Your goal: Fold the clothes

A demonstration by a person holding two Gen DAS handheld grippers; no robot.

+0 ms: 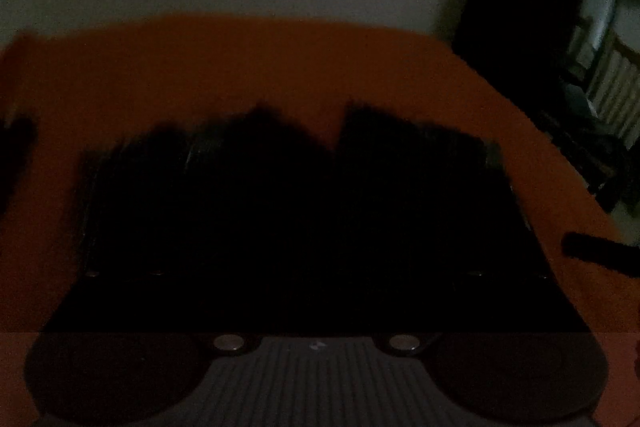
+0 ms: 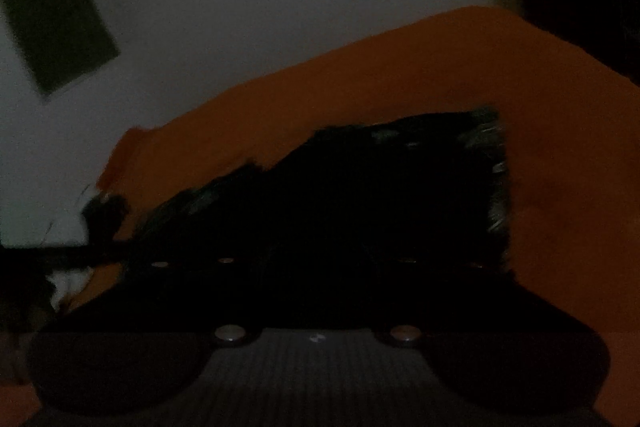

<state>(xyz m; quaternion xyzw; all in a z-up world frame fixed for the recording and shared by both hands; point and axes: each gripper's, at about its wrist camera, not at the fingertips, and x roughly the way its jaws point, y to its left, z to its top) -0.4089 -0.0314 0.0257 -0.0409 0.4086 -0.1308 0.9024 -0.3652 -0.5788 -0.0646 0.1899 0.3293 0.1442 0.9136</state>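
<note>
Darkness swallows most detail in both wrist views, so only outlines can be trusted. A dark garment (image 1: 280,195) lies flat on the orange-covered worktop (image 1: 240,67), filling the middle of the left view from about nine o'clock round to three, its far edge ragged against the orange. In the right view the same garment (image 2: 380,195) sits centre, a paler fringe along its three o'clock edge. The left gripper (image 1: 316,227) hangs over the cloth; its jaws merge with the black fabric, though they read as spread wide with nothing pinched. The right gripper (image 2: 316,227) likewise shows no cloth gripped; how its jaws stand I cannot tell. Both seem poised to choose the next fold's edges.
</note>
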